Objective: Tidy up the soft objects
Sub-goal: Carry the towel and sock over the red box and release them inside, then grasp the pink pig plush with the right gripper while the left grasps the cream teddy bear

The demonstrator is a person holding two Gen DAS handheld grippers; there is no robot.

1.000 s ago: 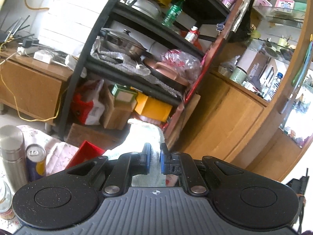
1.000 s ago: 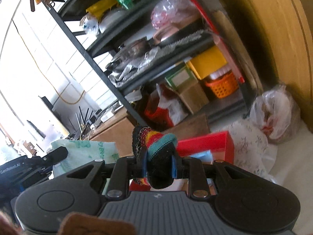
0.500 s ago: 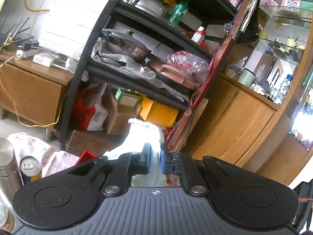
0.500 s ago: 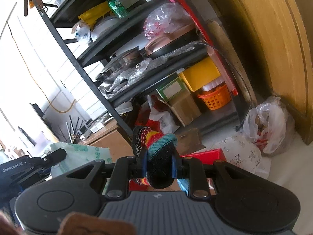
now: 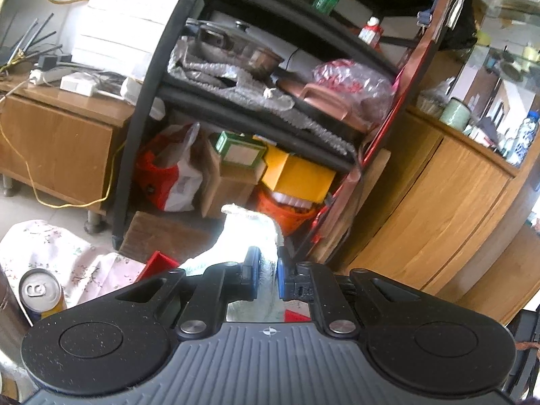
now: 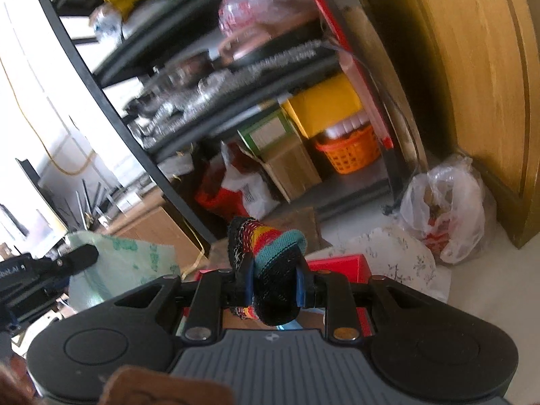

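Note:
My right gripper is shut on a rolled knit sock striped teal, red, yellow and black, which bulges above and below the blue pads. My left gripper is shut on a thin pale sheet that stands up between its pads, washed out by light. From the right wrist view the same sheet shows a green print, hanging from the left gripper at the left edge. A red box lies just beyond the right fingers; its corner also shows in the left wrist view.
A black shelf rack with pots, cartons and an orange basket stands ahead. A wooden cabinet is to its right and a filled plastic bag lies on the floor. A drink can sits on a floral cloth.
Both grippers have moved forward and dipped, so the shelf rack looms larger. The can slid toward the left corner and the red box sank behind the right fingers. Both grips are unchanged.

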